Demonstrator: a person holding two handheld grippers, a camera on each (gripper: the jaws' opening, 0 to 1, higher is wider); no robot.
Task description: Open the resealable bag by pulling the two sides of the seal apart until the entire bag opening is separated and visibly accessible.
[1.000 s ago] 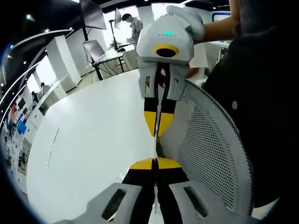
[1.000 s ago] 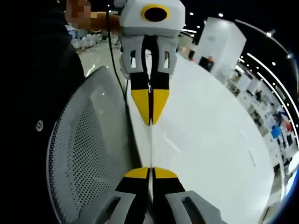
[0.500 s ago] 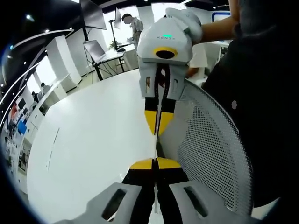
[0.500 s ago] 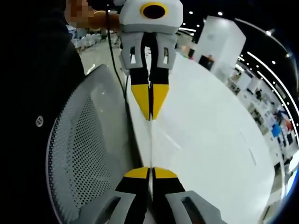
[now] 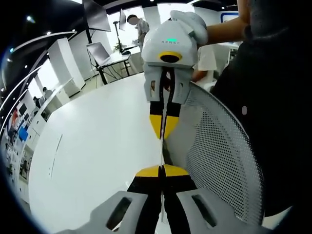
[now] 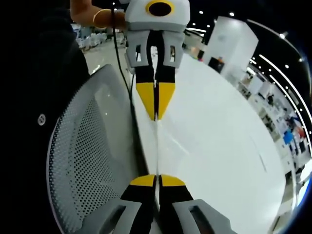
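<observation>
The resealable bag [image 5: 162, 154] is clear and seen edge-on, a thin pale line stretched between the two grippers over the white table [image 5: 92, 146]. At the bottom of the left gripper view, my left gripper [image 5: 161, 171] has its yellow tips shut on one side of the bag. Facing it from above, my right gripper [image 5: 163, 137] is shut on the other side. In the right gripper view the bag [image 6: 157, 146] runs from my right gripper [image 6: 157, 181] up to my left gripper [image 6: 156, 117]. Whether the seal has parted cannot be told.
A grey mesh chair back [image 5: 219, 156] [image 6: 87, 146] stands beside the grippers at the table's edge. The person in dark clothes [image 5: 273, 97] is right behind it. A desk with a laptop [image 5: 100, 51] and a standing person [image 5: 136, 24] are far behind the table.
The two grippers have drawn slightly apart, so the visible strip of bag between their tips is a little longer. Both stay shut.
</observation>
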